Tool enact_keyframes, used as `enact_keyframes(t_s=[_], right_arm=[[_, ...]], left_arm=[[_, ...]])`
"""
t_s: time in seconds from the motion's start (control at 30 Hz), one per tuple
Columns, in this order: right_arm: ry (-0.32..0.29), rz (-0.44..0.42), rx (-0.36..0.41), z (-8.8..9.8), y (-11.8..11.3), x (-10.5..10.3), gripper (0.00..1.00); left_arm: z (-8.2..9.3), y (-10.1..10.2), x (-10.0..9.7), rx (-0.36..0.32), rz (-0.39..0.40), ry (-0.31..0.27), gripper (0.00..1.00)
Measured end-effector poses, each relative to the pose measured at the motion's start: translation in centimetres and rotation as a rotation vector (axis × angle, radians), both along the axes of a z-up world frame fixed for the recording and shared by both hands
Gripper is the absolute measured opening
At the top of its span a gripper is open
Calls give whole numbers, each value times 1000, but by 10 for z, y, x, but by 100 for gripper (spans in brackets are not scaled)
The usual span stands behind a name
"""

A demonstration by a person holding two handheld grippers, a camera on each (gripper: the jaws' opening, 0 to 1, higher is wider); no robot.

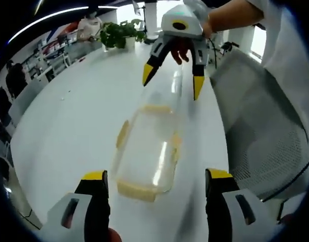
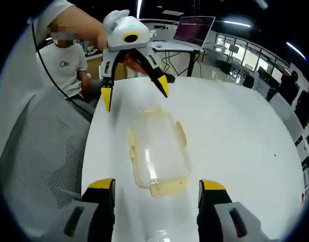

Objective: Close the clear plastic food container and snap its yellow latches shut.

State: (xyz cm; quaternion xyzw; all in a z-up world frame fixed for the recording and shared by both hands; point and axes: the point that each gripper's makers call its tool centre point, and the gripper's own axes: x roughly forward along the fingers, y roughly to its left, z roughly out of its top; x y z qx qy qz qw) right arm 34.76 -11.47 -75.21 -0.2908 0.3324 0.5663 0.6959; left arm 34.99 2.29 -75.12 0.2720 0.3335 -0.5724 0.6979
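Note:
The clear plastic food container [image 1: 147,151] lies lengthwise on the white table [image 1: 68,116] between the two grippers. Its yellow latches [image 1: 123,133] stick outward along the sides and ends. My left gripper [image 1: 155,175] is open, its jaws either side of the container's near end without touching it. From the right gripper view the container [image 2: 157,151] lies just ahead of my open right gripper [image 2: 155,184]. Each gripper faces the other: the right gripper [image 1: 172,86] hangs open above the far end, and the left gripper [image 2: 135,97] does the same. A faint clear piece [image 2: 157,235] glints between the right jaws.
A grey mesh chair [image 1: 260,136] stands against the table edge beside the container. At the table's far end is a potted plant [image 1: 116,34]. A laptop [image 2: 194,29] sits on a stand behind the table. A seated person [image 2: 66,65] and other people are around the room.

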Motion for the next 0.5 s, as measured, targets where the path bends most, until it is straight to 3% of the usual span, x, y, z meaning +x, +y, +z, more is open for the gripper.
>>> enact_keyframes(t_s=[0.2,0.33,0.43,0.5], right_arm=[[31,14,-3,-4,2,5,55],[17,24,-29,-9,2,12,54],[20,45,-41,-12,3,13,53],[14,62,-61,-15,2,15,52]], left_arm=[[-6,7,7,15,0,8,72],[-11,11,10,31,-11,11,71],[-14,12,10,27,-36,23,63],[-17,13,12,41,-33,25,65]])
